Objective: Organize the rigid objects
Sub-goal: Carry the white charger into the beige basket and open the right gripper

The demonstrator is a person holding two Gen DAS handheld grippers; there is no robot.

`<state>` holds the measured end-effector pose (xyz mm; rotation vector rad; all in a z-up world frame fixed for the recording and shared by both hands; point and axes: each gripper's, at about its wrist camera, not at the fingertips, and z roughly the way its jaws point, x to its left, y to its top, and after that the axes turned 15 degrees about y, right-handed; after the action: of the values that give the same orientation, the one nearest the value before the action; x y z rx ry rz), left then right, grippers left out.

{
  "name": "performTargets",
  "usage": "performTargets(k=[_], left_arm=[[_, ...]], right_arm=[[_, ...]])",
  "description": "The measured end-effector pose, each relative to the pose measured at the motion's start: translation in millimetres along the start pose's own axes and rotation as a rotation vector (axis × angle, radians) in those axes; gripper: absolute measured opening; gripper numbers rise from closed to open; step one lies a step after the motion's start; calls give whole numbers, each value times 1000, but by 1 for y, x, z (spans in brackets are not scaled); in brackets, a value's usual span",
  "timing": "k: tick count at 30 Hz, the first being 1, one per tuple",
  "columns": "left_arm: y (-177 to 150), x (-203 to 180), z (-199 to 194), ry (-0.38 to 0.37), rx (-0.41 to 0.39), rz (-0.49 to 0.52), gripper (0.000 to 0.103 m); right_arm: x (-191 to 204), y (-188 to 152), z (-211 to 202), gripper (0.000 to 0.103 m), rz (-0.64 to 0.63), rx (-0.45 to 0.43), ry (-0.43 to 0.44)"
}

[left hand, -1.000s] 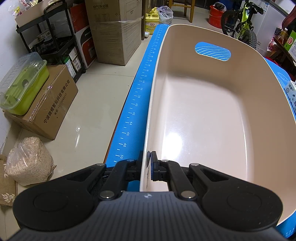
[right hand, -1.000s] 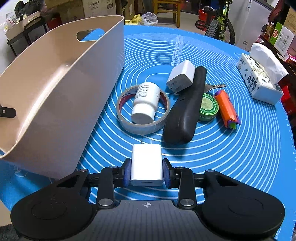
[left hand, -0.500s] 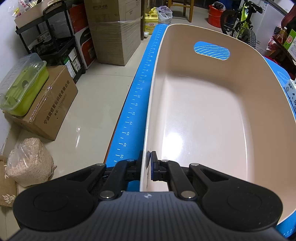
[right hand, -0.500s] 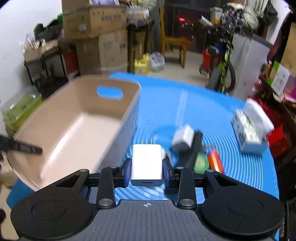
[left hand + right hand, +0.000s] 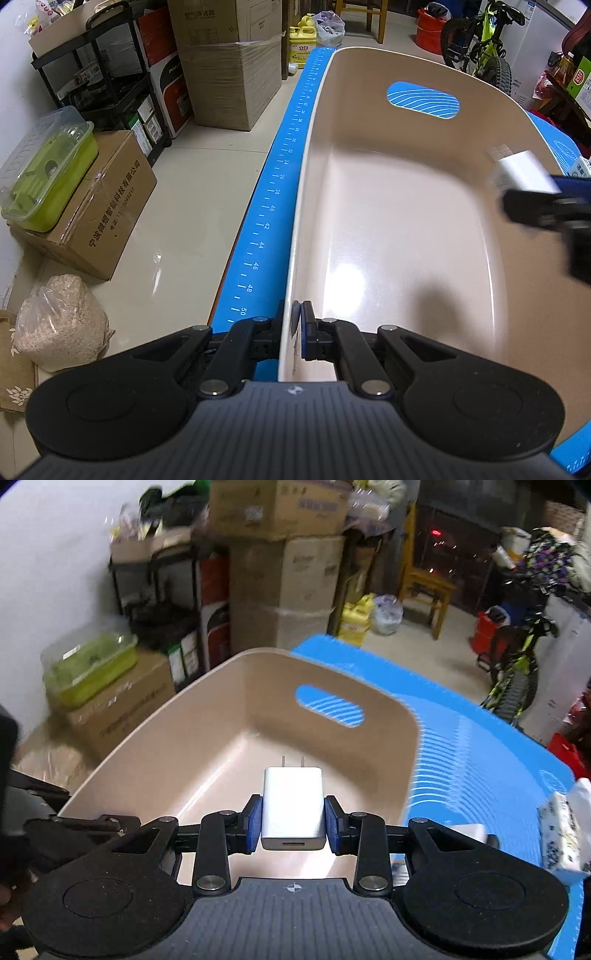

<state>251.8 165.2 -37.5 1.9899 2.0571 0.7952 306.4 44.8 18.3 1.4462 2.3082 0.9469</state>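
Observation:
A beige plastic bin (image 5: 406, 229) stands on the blue mat (image 5: 266, 221); its inside is bare. My left gripper (image 5: 297, 332) is shut on the bin's near rim. My right gripper (image 5: 293, 821) is shut on a white charger plug (image 5: 293, 805), prongs forward, and holds it above the bin (image 5: 236, 746). In the left wrist view the right gripper (image 5: 546, 206) and the plug (image 5: 524, 173) show blurred over the bin's right wall.
A tissue pack (image 5: 561, 845) lies on the mat (image 5: 480, 760) at the right. Another white object (image 5: 469, 830) peeks out behind the right finger. Cardboard boxes (image 5: 96, 206), a green container (image 5: 48, 170) and a shelf stand on the floor left of the table.
My right gripper has lifted the charger plug off the mat and swung it left, over the bin. The left gripper has kept its hold on the rim.

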Motion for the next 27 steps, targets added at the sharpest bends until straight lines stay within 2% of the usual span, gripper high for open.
performTargets(k=[8, 16, 22, 23, 25, 27], left_arm=[[0, 0, 0, 1, 0, 1, 7], [0, -1, 0, -1, 0, 3, 7], [-1, -2, 0, 2, 0, 3, 7], [0, -2, -1, 1, -1, 3, 7], [1, -1, 0, 2, -1, 5, 7], [1, 0, 2, 5, 2, 6, 7]], right_arm=[[4, 8, 58, 43, 26, 157, 3], [3, -1, 108, 43, 67, 364, -7], [4, -5, 114, 43, 80, 395, -15], [4, -5, 114, 51, 80, 395, -16], [3, -6, 111, 54, 75, 379, -16], [5, -7, 101, 64, 70, 341, -2]])
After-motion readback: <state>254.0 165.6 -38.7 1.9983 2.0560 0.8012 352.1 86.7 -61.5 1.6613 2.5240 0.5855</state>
